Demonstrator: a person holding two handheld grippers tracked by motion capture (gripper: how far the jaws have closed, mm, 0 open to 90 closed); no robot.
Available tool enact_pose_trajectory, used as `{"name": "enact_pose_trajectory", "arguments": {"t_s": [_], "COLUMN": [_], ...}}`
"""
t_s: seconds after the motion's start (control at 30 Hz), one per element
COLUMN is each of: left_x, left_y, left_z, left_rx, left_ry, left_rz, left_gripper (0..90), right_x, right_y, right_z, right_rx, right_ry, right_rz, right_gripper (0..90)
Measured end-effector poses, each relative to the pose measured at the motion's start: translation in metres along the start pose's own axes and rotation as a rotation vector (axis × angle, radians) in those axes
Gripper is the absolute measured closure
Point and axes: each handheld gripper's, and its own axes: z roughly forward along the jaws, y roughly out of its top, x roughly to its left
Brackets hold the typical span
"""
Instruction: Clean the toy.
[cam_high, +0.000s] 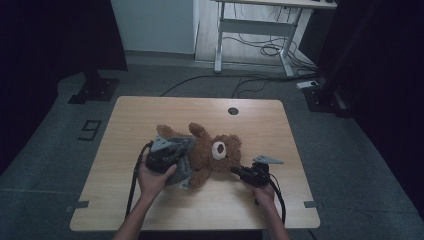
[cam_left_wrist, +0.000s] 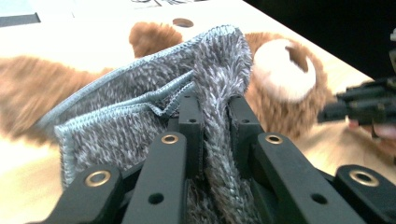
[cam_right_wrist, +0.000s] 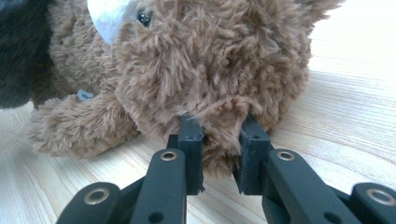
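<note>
From the high view, your brown plush teddy bear (cam_high: 210, 150) lies on its back at the centre of the pale wooden table (cam_high: 150, 112), head toward 3 o'clock. Your left gripper (cam_high: 167, 155) sits at the bear's 9 o'clock, over a grey fuzzy microfibre cloth (cam_high: 186, 167) draped on its body; your right gripper (cam_high: 239, 171) meets the head from 4 o'clock. A round cable hole (cam_high: 233, 110) marks the table at 12 o'clock, and beyond it are grey floor, loose cables (cam_high: 260, 50) and a white desk frame (cam_high: 252, 27). In the left gripper view, your jaws are pinched together on a fold of the cloth (cam_left_wrist: 219, 93), with the bear's white muzzle (cam_left_wrist: 280, 70) at 2 o'clock and the other gripper (cam_left_wrist: 359, 105) at 3 o'clock. In the right gripper view, your jaws are clamped on a tuft of the bear's (cam_right_wrist: 210, 60) brown fur, wood grain beneath.
</note>
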Motion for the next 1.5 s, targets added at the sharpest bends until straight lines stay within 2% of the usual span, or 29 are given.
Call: {"name": "enact_pose_trajectory", "arguments": {"t_s": [0.03, 0.13, 0.17, 0.2, 0.27, 0.33, 0.4, 0.43, 0.47, 0.5, 0.6, 0.73, 0.77, 0.87, 1.03, 1.1, 1.17, 1.2, 1.3, 1.33, 1.37, 1.4, 1.5], "left_x": [-0.001, 0.003, 0.01, 0.01, 0.017, 0.021, 0.028, 0.032, 0.042, 0.042, 0.055, 0.062, 0.066, 0.07, 0.074, 0.075, 0.067, 0.067, 0.058, 0.049, 0.049, 0.043, 0.02], "left_y": [0.006, 0.011, 0.009, 0.009, 0.006, 0.002, -0.001, -0.003, -0.008, -0.008, -0.022, -0.039, -0.044, -0.047, -0.049, -0.049, -0.045, -0.045, -0.036, -0.028, -0.028, -0.024, -0.007], "left_z": [0.008, 0.025, 0.031, 0.031, 0.03, 0.025, 0.02, 0.019, 0.017, 0.017, 0.022, 0.028, 0.029, 0.03, 0.029, 0.026, 0.016, 0.016, 0.001, -0.009, -0.009, -0.013, -0.02], "left_rx": [0.015, 0.053, 0.063, 0.063, 0.054, 0.045, 0.042, 0.048, 0.068, 0.068, 0.115, 0.163, 0.19, 0.204, 0.233, 0.224, 0.193, 0.193, 0.141, 0.097, 0.097, 0.075, 0.02], "left_ry": [0.002, 0.016, 0.016, 0.016, 0.013, 0.048, 0.082, 0.098, 0.13, 0.13, 0.134, 0.126, 0.129, 0.13, 0.148, 0.146, 0.15, 0.15, 0.133, 0.119, 0.119, 0.106, 0.062], "left_rz": [0.012, 0.01, -0.015, -0.015, -0.043, -0.04, -0.054, -0.06, -0.076, -0.076, -0.114, -0.14, -0.15, -0.169, -0.173, -0.182, -0.155, -0.155, -0.122, -0.094, -0.094, -0.084, -0.021], "left_gripper": [78.6, 78.6, 78.6, 78.6, 78.7, 78.8, 78.8, 78.8, 78.9, 78.9, 79.2, 79.3, 79.3, 79.3, 79.2, 79.2, 79.2, 79.2, 79.2, 79.1, 79.1, 79.1, 79.1], "right_x": [0.0, 0.0, 0.0, 0.0, 0.001, 0.001, 0.001, 0.001, 0.001, 0.001, 0.001, 0.001, 0.002, 0.002, 0.002, 0.002, 0.001, 0.001, 0.0, 0.0, 0.0, 0.0, 0.0], "right_y": [0.0, 0.0, 0.0, 0.0, 0.0, 0.0, 0.0, 0.0, 0.0, 0.0, 0.0, 0.0, -0.001, -0.001, -0.001, -0.001, -0.001, -0.001, -0.002, -0.001, -0.001, -0.002, -0.002], "right_z": [0.0, 0.0, 0.0, 0.0, -0.001, -0.001, -0.001, -0.001, -0.001, 0.0, 0.0, 0.001, 0.001, 0.001, 0.002, 0.001, 0.001, 0.001, 0.002, 0.002, 0.002, 0.002, 0.002], "right_rx": [0.0, 0.0, -0.004, -0.004, -0.007, -0.005, -0.004, -0.003, -0.003, -0.004, -0.005, 0.002, 0.004, 0.003, 0.007, 0.008, 0.011, 0.011, 0.013, 0.012, 0.012, 0.01, 0.01], "right_ry": [0.0, 0.002, 0.006, 0.006, 0.012, 0.013, 0.013, 0.013, 0.011, 0.012, 0.012, 0.011, 0.01, 0.01, 0.008, 0.007, 0.003, 0.003, 0.002, 0.001, 0.001, 0.001, -0.001], "right_rz": [0.0, 0.002, 0.004, 0.004, 0.001, -0.003, -0.005, -0.005, -0.003, -0.002, -0.001, -0.001, -0.003, -0.004, -0.005, -0.005, -0.002, -0.002, 0.003, 0.003, 0.003, 0.004, 0.005], "right_gripper": [75.5, 75.5, 75.5, 75.5, 75.5, 75.5, 75.6, 75.5, 75.6, 75.6, 75.6, 75.7, 75.7, 75.7, 75.8, 75.8, 75.7, 75.7, 75.7, 75.7, 75.7, 75.7, 75.7]}}
